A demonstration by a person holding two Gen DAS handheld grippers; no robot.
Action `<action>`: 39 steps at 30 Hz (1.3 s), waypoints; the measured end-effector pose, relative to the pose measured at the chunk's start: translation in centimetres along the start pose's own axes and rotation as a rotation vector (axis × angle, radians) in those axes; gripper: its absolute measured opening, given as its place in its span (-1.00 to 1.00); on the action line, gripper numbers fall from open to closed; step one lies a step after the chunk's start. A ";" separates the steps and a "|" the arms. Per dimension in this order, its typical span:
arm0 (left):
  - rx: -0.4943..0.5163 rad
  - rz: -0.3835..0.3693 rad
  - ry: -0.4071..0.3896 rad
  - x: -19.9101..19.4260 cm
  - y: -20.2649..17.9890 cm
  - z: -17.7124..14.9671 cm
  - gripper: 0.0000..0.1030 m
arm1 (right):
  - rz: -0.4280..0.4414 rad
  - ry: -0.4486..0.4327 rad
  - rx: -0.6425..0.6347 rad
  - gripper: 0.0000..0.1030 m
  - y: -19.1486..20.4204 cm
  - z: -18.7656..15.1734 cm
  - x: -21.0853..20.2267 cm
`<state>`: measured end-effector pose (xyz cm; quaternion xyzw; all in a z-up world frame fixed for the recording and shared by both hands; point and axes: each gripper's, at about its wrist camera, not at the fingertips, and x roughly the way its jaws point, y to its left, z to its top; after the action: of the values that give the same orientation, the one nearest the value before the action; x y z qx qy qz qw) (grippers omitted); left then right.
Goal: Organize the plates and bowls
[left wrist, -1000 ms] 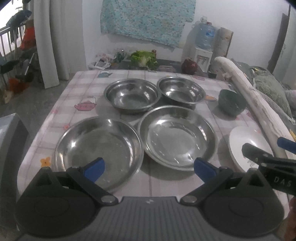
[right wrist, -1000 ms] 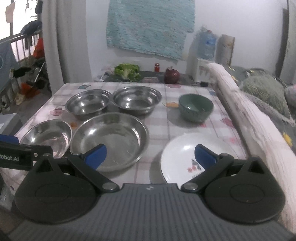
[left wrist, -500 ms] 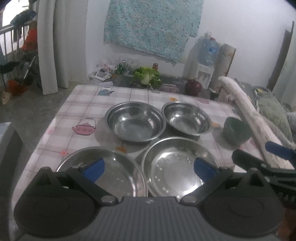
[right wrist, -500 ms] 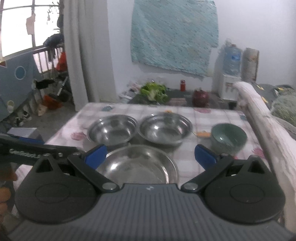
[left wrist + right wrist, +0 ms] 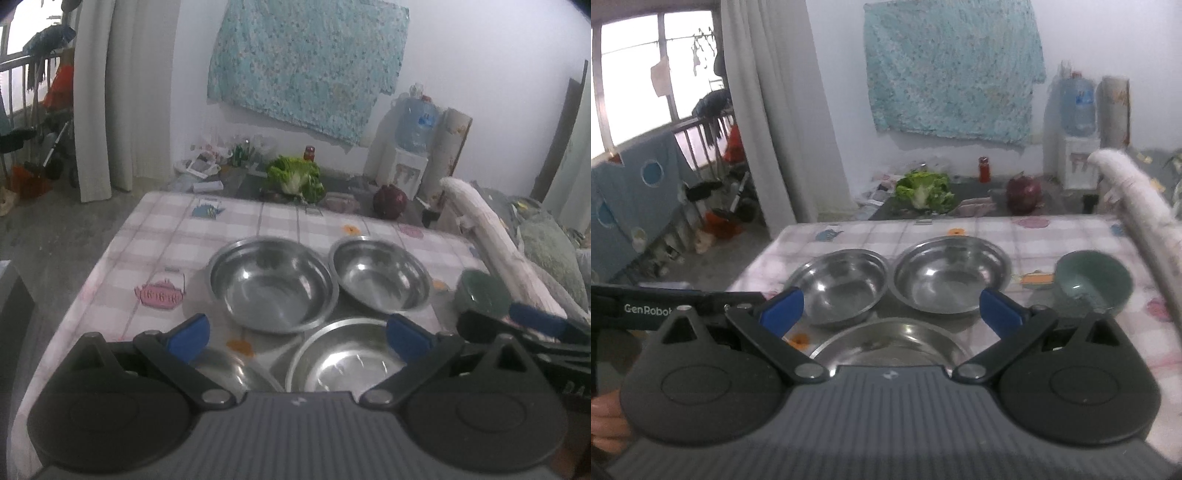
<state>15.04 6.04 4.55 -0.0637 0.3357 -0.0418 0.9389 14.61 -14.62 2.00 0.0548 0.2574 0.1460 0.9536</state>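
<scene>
Hovering above the near edge of the worktop, the left gripper has its blue-tipped fingers spread wide with nothing between them. The right gripper hangs the same way, fingers wide apart and holding nothing.

In the left wrist view, a large steel bowl sits at 12 o'clock from the gripper, with a second steel bowl just beside it at 1 o'clock. Two steel plates lie nearer: one showing between the fingers toward 3 o'clock, the other partly hidden at 8 o'clock behind the gripper body. A green bowl stands at 2 o'clock near the worktop's right edge, partly behind the right gripper's finger.

In the right wrist view, the green bowl sits at 2 o'clock, apart from the steel bowls. A lettuce lies beyond the far edge.
</scene>
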 end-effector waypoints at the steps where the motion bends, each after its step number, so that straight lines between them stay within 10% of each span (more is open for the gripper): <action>1: 0.000 0.007 -0.007 0.3 0.1 0.4 0.99 | 0.008 0.002 0.011 0.98 -0.2 0.2 0.5; 14: 0.117 0.181 0.073 7.9 1.5 4.2 0.87 | 0.034 0.049 0.061 0.92 -1.8 0.0 6.0; 29: 0.167 0.303 0.295 17.5 5.0 3.8 -0.30 | 0.049 0.107 -0.005 0.09 -0.7 2.2 11.4; 39: 0.113 0.320 0.311 16.5 9.1 3.5 -0.31 | 0.123 0.212 0.020 -0.23 0.6 2.3 16.9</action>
<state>30.30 13.41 -4.41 0.0500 0.4792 0.0796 0.8727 29.60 -8.94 -3.95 0.0641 0.3542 0.2064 0.9099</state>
